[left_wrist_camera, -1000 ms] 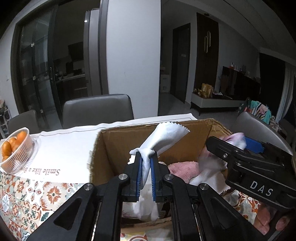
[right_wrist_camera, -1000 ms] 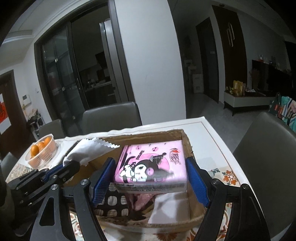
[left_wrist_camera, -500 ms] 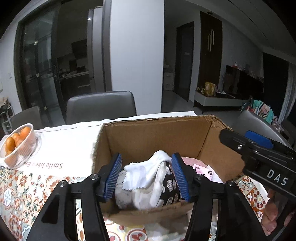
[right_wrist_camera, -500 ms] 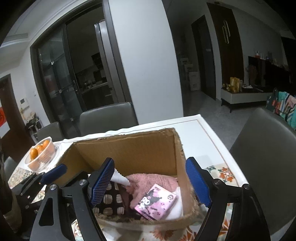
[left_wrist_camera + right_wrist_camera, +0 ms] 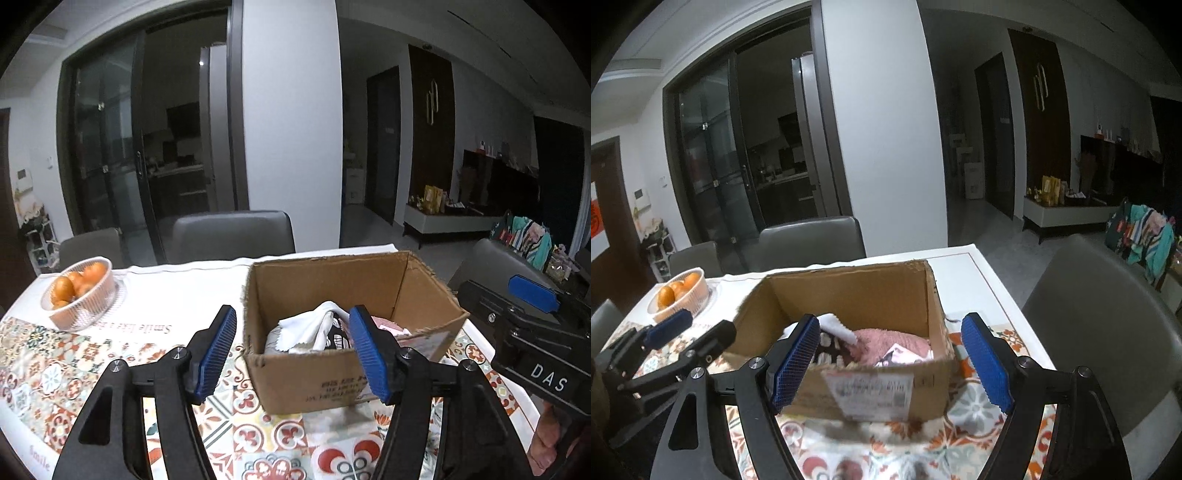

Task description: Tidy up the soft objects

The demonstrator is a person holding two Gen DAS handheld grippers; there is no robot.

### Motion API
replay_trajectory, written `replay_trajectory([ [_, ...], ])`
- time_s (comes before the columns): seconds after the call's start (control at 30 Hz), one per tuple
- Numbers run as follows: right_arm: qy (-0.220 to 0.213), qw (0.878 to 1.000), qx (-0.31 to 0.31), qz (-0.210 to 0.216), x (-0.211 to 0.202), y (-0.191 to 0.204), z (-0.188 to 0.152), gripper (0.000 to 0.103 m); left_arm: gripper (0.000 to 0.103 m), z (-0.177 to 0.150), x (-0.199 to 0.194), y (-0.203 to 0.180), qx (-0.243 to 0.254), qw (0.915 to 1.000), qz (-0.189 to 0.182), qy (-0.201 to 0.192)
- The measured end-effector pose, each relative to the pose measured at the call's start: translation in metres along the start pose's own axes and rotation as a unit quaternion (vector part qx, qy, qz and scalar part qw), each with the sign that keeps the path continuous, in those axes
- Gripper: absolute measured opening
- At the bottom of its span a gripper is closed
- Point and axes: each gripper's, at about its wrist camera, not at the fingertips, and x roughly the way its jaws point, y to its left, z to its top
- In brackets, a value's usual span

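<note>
Both grippers are seen empty and spread wide on the near side of the cardboard box (image 5: 351,325). The left gripper (image 5: 293,354) is held with its blue pads either side of the box's near left corner, and the right gripper (image 5: 894,360) is held with its pads framing the box's near wall; neither is seen touching the box. The soft objects lie inside the box: a white cloth (image 5: 310,326) at the left, a dark spotted fabric (image 5: 829,347) beside it, a pink towel (image 5: 890,341) towards the right, and a pink tissue pack (image 5: 899,356) tilted against the near right wall.

The packing step is judged to be finished, or nearly so, since no loose soft item is seen on the table from either wrist view. The next move is judged to call for a check of the table beyond the frame for anything unpacked; otherwise the contents could be pressed flat, with care that the box is not pushed along the cloth.

The box stands on a table (image 5: 55,369) covered by a patterned tile-print cloth, with a white runner further back. A basket of oranges (image 5: 79,291) is set at the far left. Grey chairs (image 5: 232,236) are drawn up at the far side, and dark glass doors (image 5: 147,147) and a white pillar are seen behind them.
</note>
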Motion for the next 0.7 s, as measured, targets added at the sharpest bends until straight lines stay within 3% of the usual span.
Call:
replay_trajectory([
  [0.4, -0.026, 0.999, -0.020, -0.013, -0.077, 0.010, -0.015, 0.080, 0.075, -0.016, -0.085, 0.000, 0.001, 0.9991, 0.028, -0.031],
  [0.7, -0.012, 1.000, -0.014, -0.014, -0.116, 0.010, -0.043, 0.081, 0.086, -0.041, -0.141, 0.000, 0.001, 0.9976, 0.051, -0.047],
])
